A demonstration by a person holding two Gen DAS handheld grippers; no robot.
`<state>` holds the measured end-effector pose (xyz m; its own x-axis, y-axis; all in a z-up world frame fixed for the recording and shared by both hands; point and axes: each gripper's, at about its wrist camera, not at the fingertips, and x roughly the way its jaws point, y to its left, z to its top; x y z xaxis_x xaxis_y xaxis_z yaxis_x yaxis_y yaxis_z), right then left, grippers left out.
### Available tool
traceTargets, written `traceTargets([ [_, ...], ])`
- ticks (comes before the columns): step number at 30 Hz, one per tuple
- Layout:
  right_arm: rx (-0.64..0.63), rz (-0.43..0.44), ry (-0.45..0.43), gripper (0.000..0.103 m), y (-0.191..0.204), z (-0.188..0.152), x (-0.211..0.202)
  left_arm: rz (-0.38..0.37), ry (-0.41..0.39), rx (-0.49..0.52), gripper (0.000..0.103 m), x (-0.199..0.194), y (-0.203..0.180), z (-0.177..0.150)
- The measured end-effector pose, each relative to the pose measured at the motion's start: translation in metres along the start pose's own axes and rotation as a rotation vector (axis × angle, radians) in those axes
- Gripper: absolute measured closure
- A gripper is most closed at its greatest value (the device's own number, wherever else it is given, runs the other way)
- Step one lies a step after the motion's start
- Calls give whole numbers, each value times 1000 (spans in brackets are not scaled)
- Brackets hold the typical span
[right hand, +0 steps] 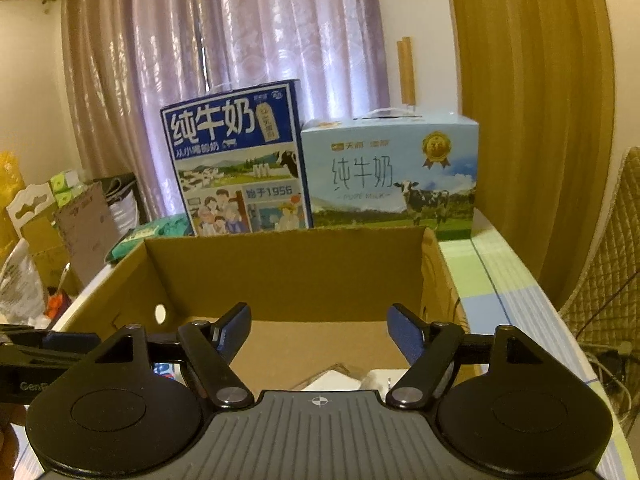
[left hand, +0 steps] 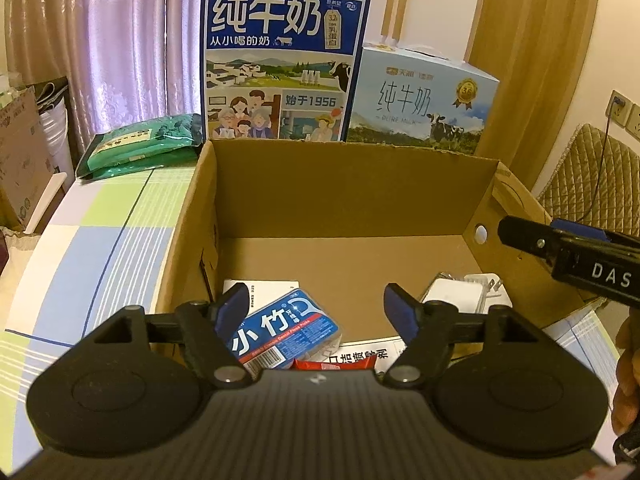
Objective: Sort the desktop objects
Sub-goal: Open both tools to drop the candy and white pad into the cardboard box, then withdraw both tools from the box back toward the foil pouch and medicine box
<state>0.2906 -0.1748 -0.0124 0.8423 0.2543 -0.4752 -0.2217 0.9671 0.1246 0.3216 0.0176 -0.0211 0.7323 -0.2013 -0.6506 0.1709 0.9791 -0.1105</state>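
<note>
I see my left gripper [left hand: 316,304] above the near edge of the cardboard box [left hand: 340,200], with its jaws wide apart and nothing between them. Just below its fingers a blue floss pack [left hand: 286,330] lies in the box, partly on a white paper [left hand: 262,290]; a red packet [left hand: 334,365] is touching the pack at its near side. To the right of the fingers lies a white charger [left hand: 460,294]. My right gripper [right hand: 318,330] is also wide and empty, over the same box. Behind the box stand two milk cartons [left hand: 280,64].
</note>
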Motion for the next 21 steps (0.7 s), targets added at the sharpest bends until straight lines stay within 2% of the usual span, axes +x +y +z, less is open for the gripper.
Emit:
traceTargets([
  [9, 7, -13, -19, 21, -3, -2, -13, -13, -2, 26, 32, -6, -9, -1],
  [14, 22, -26, -48, 15, -7, -6, -37, -17, -5, 46, 27, -17, -19, -3],
  [21, 72, -51, -46, 5, -19, -31, -80, -25, 11, 57, 16, -41, -31, -19],
])
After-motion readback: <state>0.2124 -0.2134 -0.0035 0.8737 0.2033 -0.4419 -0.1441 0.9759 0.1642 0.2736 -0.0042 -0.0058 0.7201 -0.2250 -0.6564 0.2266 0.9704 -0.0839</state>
